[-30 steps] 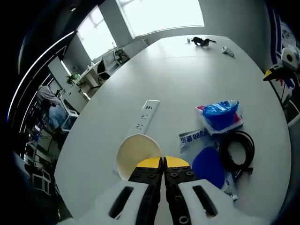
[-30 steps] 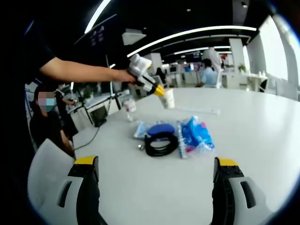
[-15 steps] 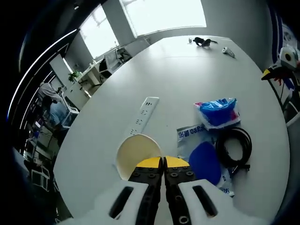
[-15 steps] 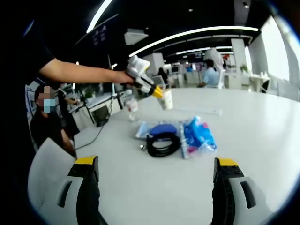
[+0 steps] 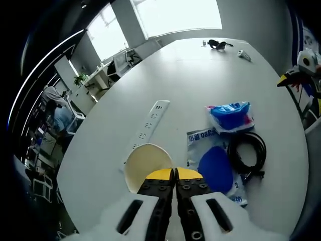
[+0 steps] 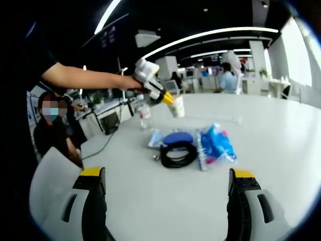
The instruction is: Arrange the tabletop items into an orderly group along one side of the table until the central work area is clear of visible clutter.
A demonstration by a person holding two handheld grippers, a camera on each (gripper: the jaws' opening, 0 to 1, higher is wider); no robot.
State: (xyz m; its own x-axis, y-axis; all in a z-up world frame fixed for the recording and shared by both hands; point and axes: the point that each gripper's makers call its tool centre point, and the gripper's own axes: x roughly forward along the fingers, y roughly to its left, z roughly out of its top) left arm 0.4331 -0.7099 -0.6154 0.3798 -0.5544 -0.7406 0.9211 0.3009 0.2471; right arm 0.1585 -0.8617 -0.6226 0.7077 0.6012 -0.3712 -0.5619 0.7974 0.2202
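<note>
**Cup held in the air, left of the cluster**

The left gripper [image 5: 174, 173] has its jaws pinched together on the rim of a paper cup [image 5: 145, 161], held above the white table [image 5: 200, 75]. The blue packet [image 5: 231, 116], flat blue pouch [image 5: 214, 168] and coiled black cable [image 5: 246, 154] lie on the table to the cup's right. The power strip [image 5: 149, 123] stretches lengthwise ahead of it. The right gripper [image 6: 168, 193] hangs wide apart and empty, pointing at the cluster, with the cable [image 6: 176, 153] nearest it
</note>
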